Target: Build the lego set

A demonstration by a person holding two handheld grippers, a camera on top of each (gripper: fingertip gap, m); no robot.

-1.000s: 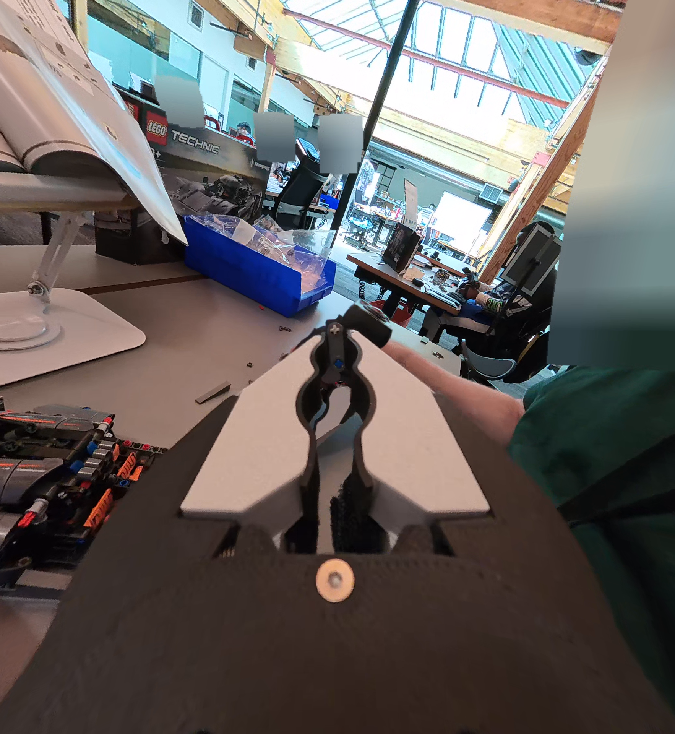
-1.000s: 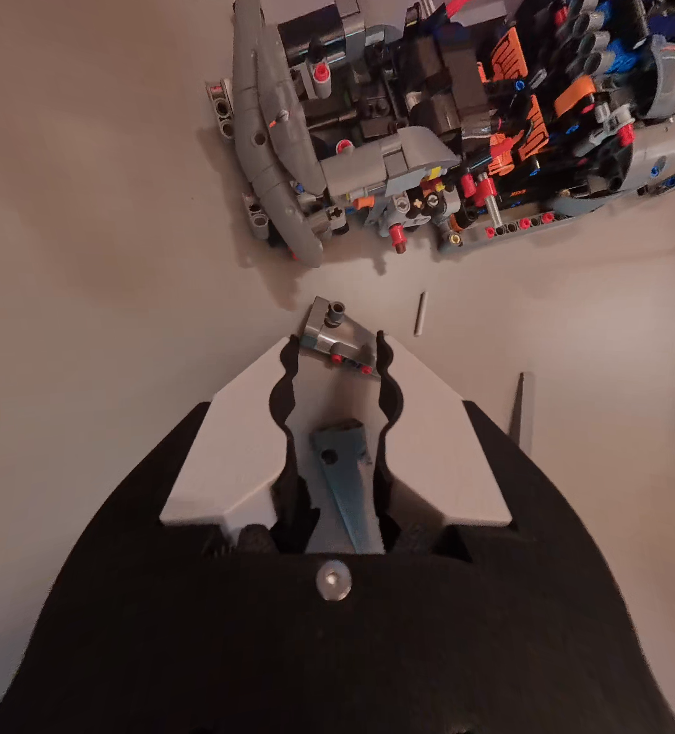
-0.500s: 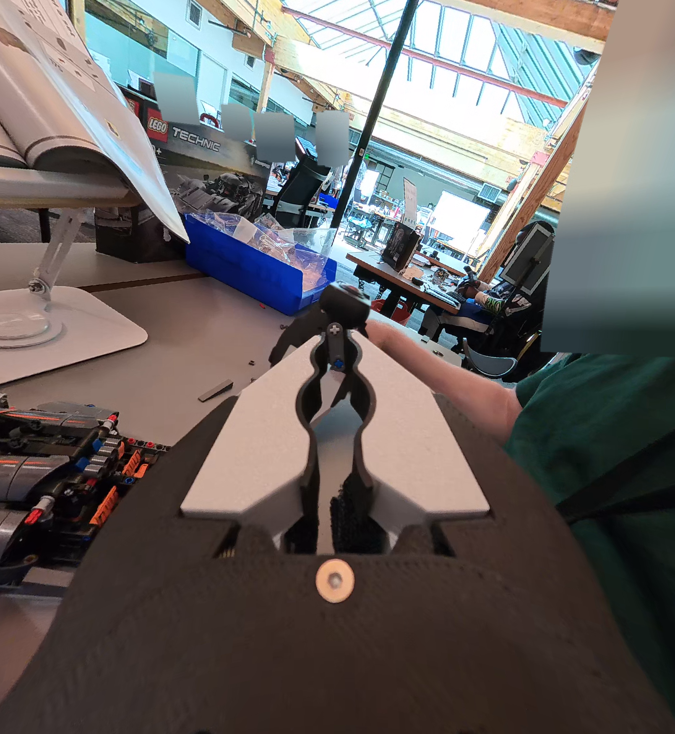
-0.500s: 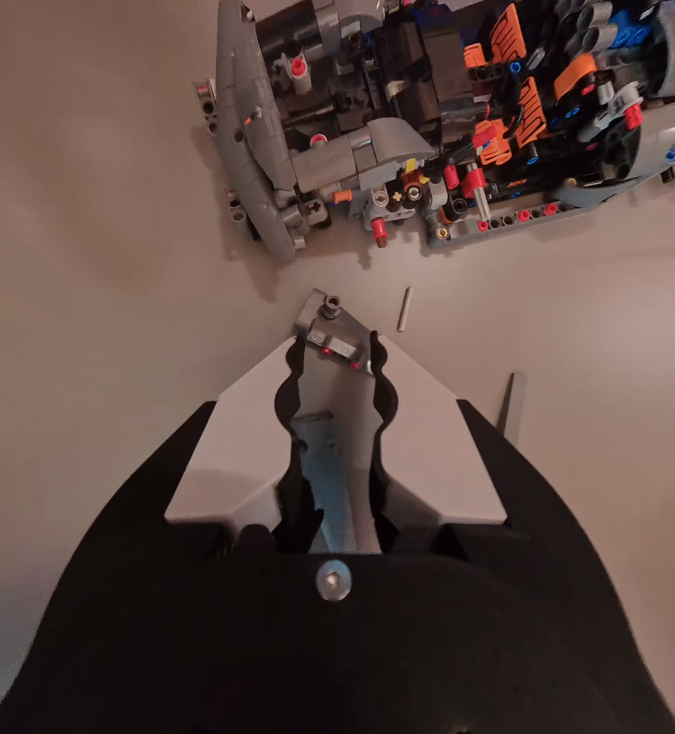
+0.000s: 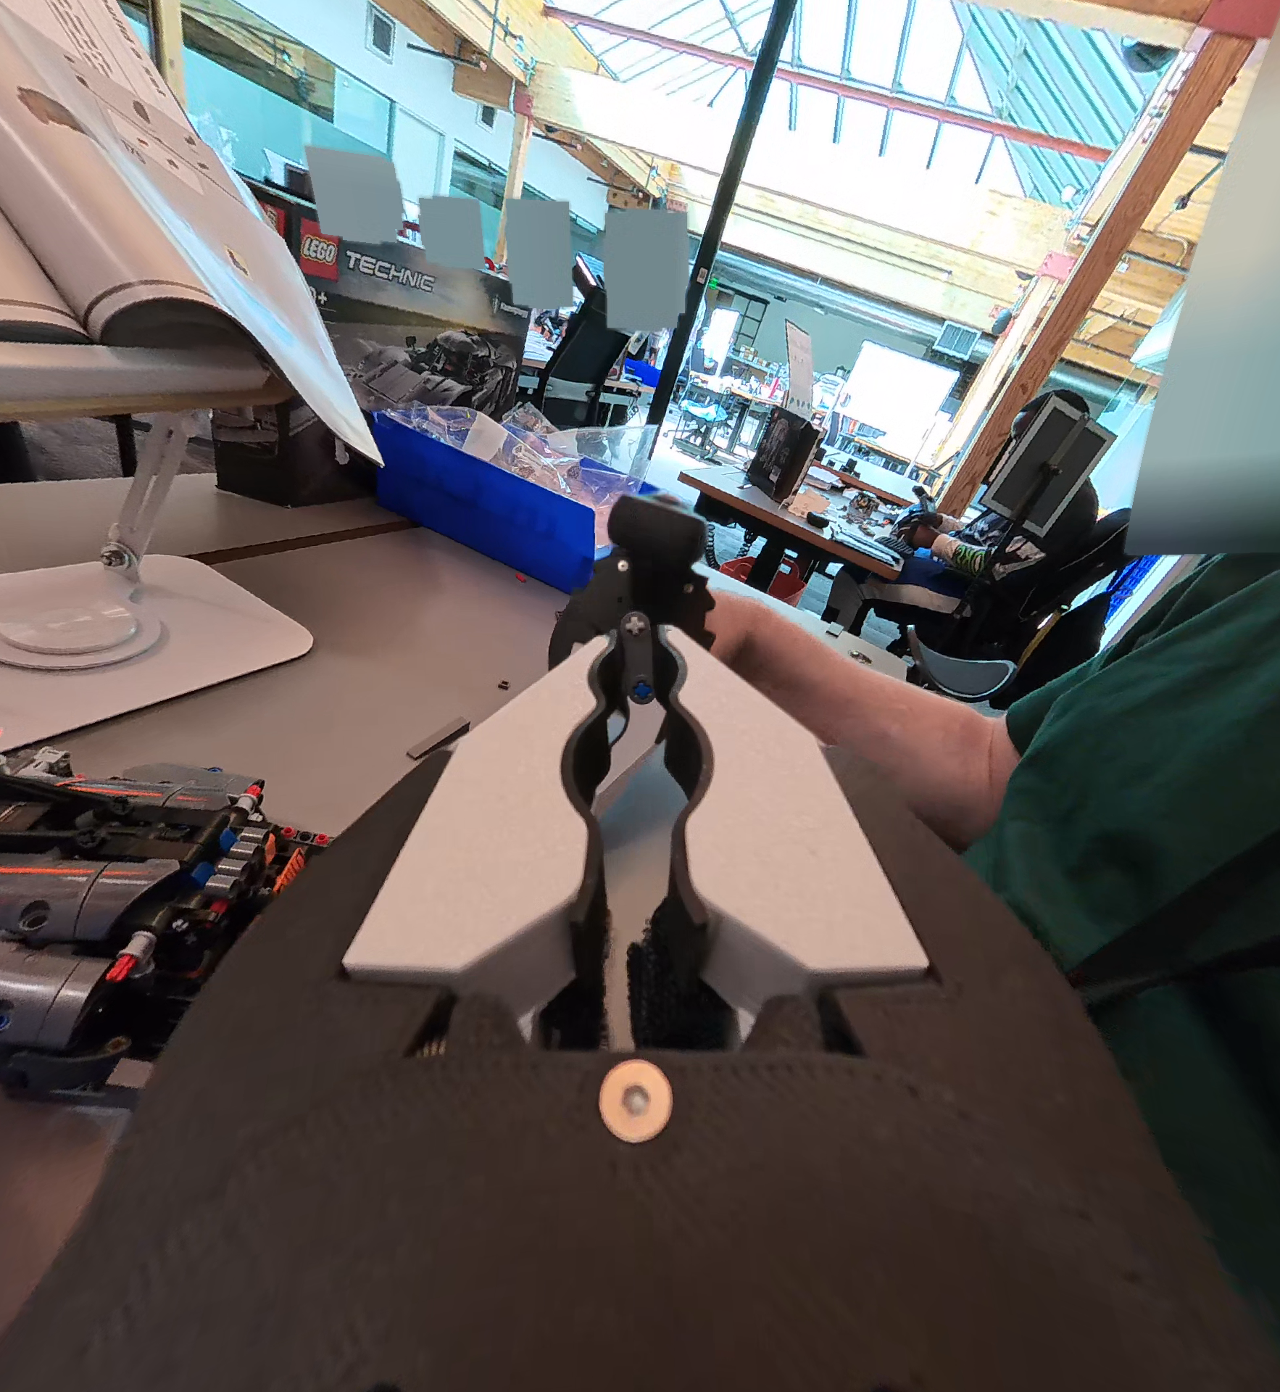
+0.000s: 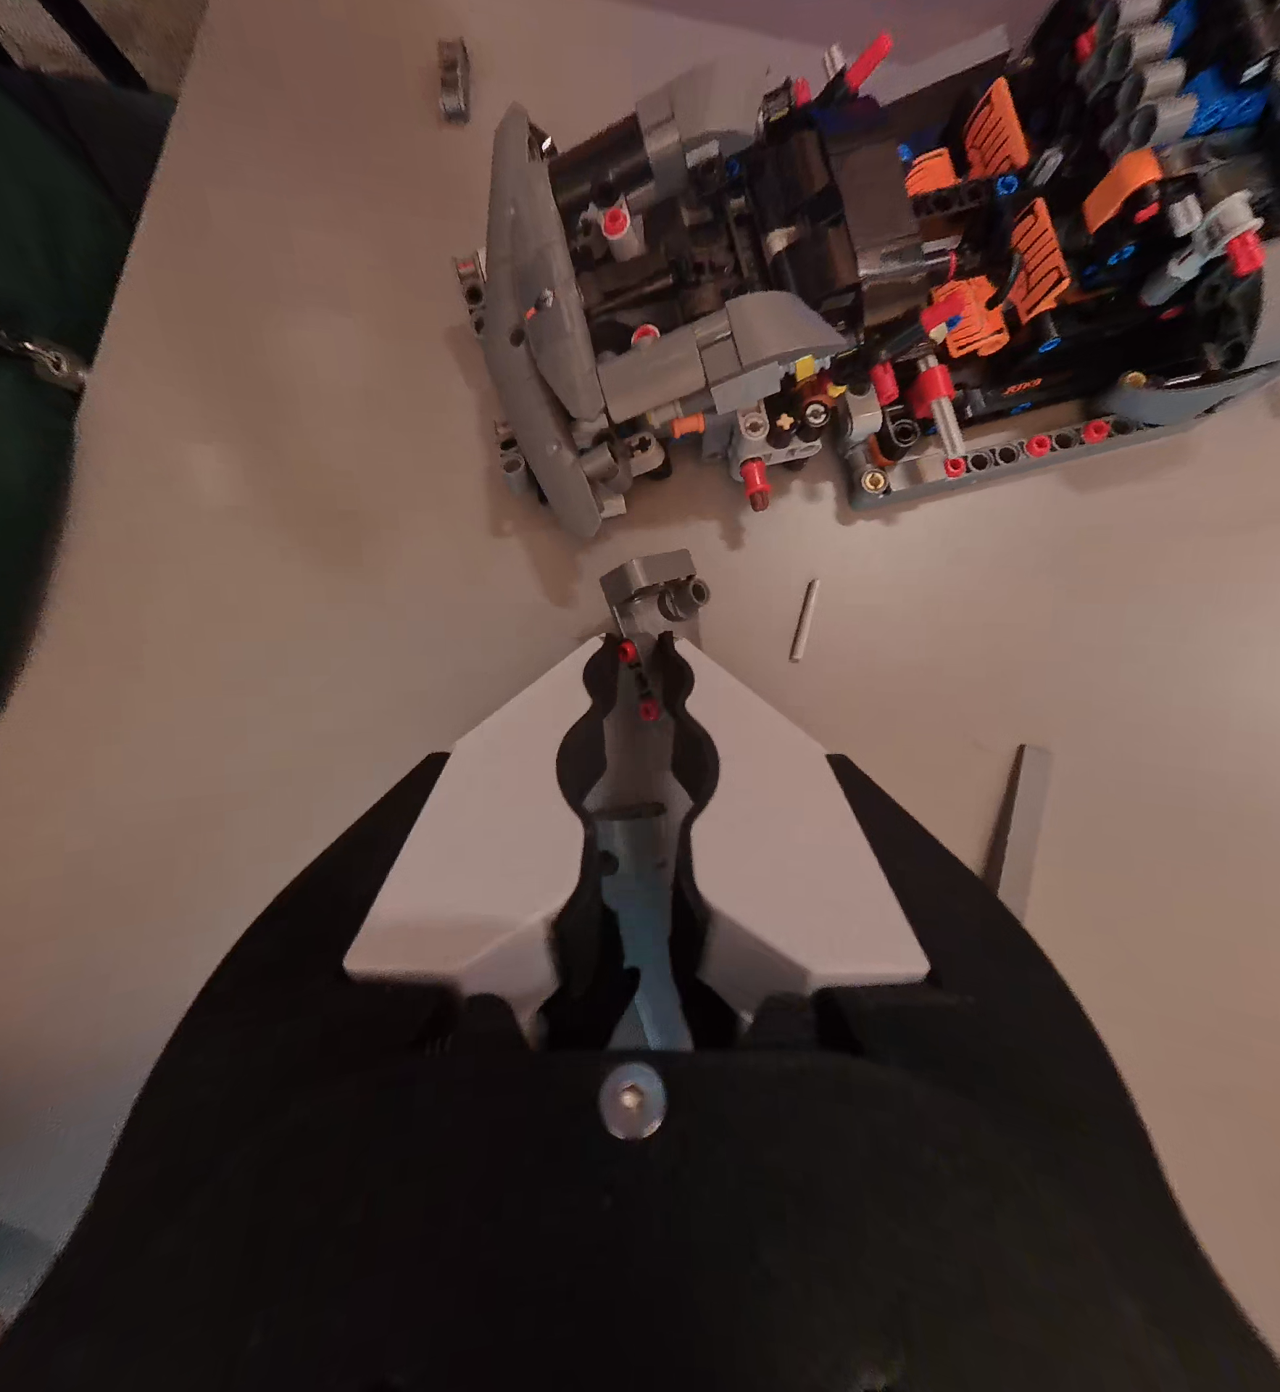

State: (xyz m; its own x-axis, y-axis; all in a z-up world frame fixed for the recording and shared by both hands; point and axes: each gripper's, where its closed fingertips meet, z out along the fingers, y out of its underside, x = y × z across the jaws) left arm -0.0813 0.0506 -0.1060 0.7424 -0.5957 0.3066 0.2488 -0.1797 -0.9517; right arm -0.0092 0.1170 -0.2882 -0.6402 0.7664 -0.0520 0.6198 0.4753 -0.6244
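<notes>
While right tool (image 6: 638, 654) sits clamped on a small grey sub-assembly w/ red pins (image 6: 644, 602), the part hangs just above the surface (image 6: 245, 678), near side of the half-built lego model (image 6: 885, 301). Left tool (image 5: 637, 663) raised off to the side, closed on a small black piece w/ blue pin (image 5: 641, 663). Step, I'd judge: joining the two parts, or fitting to model. Next: bring tools together, line up pin and hole. Loose grey axle (image 6: 804, 619) lies right of it.
</notes>
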